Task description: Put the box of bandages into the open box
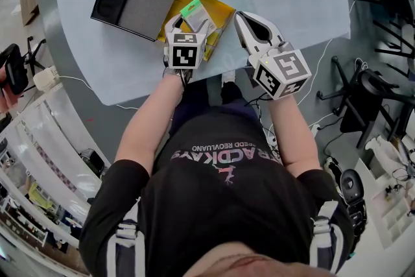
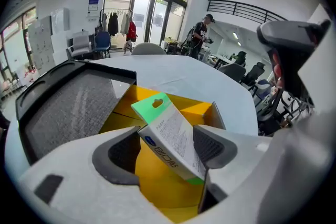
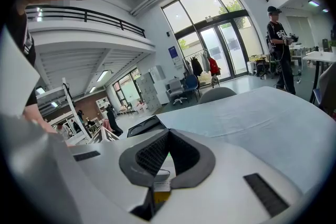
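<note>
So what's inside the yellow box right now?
The yellow box holds the bandage box, tilted between the left hand-held gripper's parted jaws. Anything beneath it is hidden.

Large open office or lab hall: tall glass entrance doors (image 2: pixel 152 10), mezzanine railing (image 2: pixel 247 10), office chairs (image 2: pixel 102 42), coat rack (image 2: pixel 116 21) with jackets (image 2: pixel 132 30).

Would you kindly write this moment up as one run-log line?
left gripper: open, around bandage box | bandage box: tilted in yellow open box | right gripper: shut, empty
</note>
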### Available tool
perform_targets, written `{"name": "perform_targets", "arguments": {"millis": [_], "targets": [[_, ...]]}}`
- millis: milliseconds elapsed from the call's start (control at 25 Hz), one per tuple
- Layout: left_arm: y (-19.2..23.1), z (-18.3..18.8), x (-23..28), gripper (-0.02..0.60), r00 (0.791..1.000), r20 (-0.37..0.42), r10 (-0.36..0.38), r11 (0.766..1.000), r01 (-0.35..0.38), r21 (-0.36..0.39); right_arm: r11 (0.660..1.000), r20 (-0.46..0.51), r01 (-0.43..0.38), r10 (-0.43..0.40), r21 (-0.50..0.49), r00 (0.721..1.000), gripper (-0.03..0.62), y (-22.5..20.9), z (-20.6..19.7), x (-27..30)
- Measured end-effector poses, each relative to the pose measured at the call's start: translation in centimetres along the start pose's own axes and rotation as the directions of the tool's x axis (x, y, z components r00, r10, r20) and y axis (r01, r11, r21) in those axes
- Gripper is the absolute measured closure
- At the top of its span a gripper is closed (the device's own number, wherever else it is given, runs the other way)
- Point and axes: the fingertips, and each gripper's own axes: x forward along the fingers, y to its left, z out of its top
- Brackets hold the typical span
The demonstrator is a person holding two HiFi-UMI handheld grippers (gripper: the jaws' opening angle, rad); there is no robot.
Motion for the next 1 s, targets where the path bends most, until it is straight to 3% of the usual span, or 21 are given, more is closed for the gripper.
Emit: {"name": "perform_targets", "arguments": {"millis": [160, 600, 1000], "targets": [[0.4, -0.1, -0.2, 0.251, 0.999, 0.014, 0.045, 0.998, -0.045, 0.042, 1.000, 0.001, -0.004, 0.004, 0.001, 1.000, 0.583, 0.2, -0.1, -0.2], [0.8, 0.7, -1.0, 0.242, 0.997, 0.055, 0.052, 0.999, -0.052, 0.007, 1.000, 0.003, -0.020, 0.020, 0.002, 1.000, 0.583, 0.6, 0.3, -0.1], [0.0, 2.7, -4.2, 0.244, 0.988, 0.143, 0.060, 0.998, -0.059, -0.012, 0.998, 0.030, -0.059, 0.060, -0.020, 0.998, 0.583, 1.6, 1.2, -1.3]]}}
